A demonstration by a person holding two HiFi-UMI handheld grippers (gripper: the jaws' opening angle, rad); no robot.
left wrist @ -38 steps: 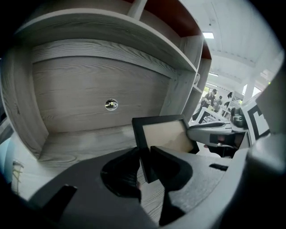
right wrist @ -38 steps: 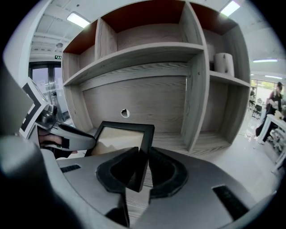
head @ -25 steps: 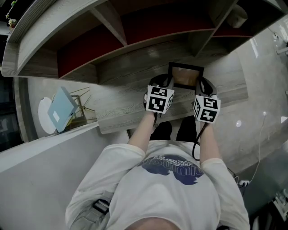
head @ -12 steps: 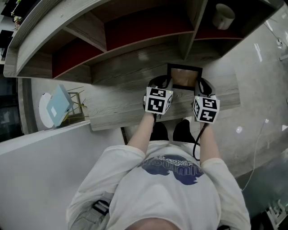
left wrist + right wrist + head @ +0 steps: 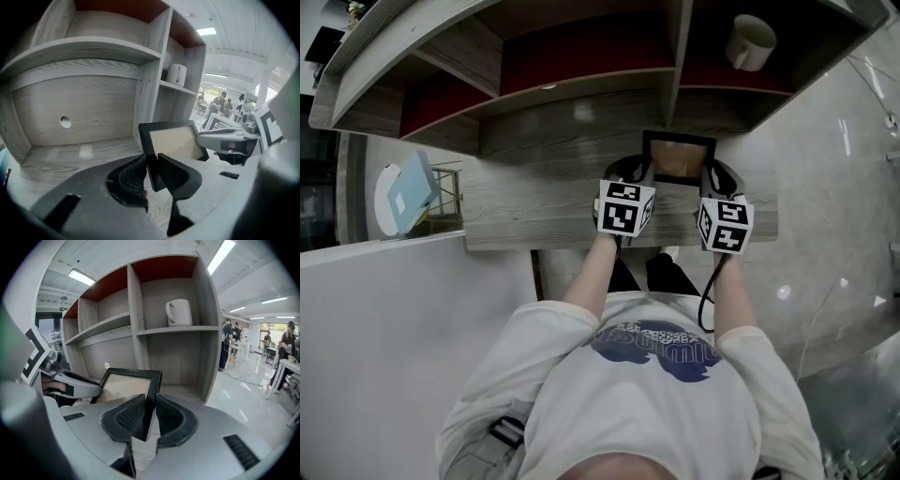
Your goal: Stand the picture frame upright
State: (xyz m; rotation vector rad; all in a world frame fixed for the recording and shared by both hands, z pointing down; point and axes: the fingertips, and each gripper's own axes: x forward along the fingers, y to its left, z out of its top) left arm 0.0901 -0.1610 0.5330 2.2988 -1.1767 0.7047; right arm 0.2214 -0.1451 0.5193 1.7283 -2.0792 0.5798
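Note:
The picture frame (image 5: 679, 157) is black with a tan panel and sits over the wooden desk (image 5: 544, 202), in front of the shelf unit. My left gripper (image 5: 641, 174) is shut on its left edge, and the edge shows between the pads in the left gripper view (image 5: 151, 169). My right gripper (image 5: 712, 176) is shut on the frame's right edge (image 5: 149, 412). In both gripper views the picture frame (image 5: 171, 140) (image 5: 125, 383) leans back, top edge farther away. Its lower edge is hidden behind the jaws.
A white mug (image 5: 751, 41) (image 5: 179, 311) stands on a shelf compartment up right. The shelf's upright dividers (image 5: 675, 66) rise just behind the frame. A round white stand with a light-blue board (image 5: 401, 192) and a wire rack sit on the floor at left. People stand far off at right (image 5: 227, 348).
The head view has swung, so the desk sits more level and the mug shelf has come into sight. Both grippers keep the same hold on the frame, which has hardly moved.

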